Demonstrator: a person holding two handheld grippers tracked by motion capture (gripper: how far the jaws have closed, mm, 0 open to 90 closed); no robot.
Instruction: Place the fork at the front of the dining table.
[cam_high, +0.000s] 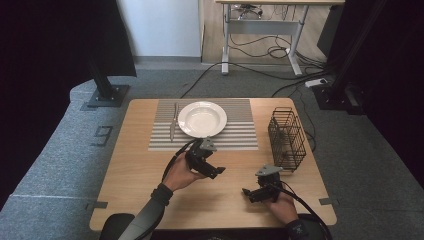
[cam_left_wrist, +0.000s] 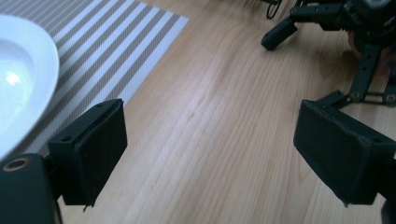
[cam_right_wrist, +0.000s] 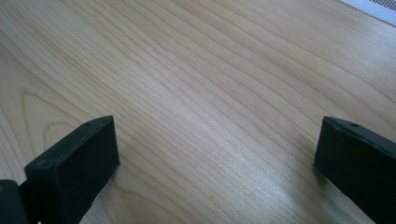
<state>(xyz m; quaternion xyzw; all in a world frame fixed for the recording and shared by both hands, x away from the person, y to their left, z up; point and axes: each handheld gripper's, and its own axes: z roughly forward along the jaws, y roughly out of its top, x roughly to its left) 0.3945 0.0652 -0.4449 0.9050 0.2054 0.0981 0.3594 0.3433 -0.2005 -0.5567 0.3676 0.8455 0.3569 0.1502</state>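
Note:
A white plate (cam_high: 202, 119) sits on a grey striped placemat (cam_high: 240, 135) at the far middle of the wooden table (cam_high: 130, 190). A piece of cutlery (cam_high: 173, 122) lies on the mat left of the plate. My left gripper (cam_high: 216, 172) hovers just in front of the mat, pointing right; its jaws stand open over bare wood (cam_left_wrist: 210, 154) with nothing between them, and the plate's rim (cam_left_wrist: 28, 70) is at their left. My right gripper (cam_high: 247, 192) rests low near the front right, pointing left, open and empty (cam_right_wrist: 215, 158). One of its fingers (cam_left_wrist: 279, 35) shows in the left gripper view.
A black wire basket (cam_high: 286, 138) stands upright at the table's right edge, beyond the right hand. Bare wood lies between the two grippers and along the front left. Stands, cables and a desk are on the floor behind the table.

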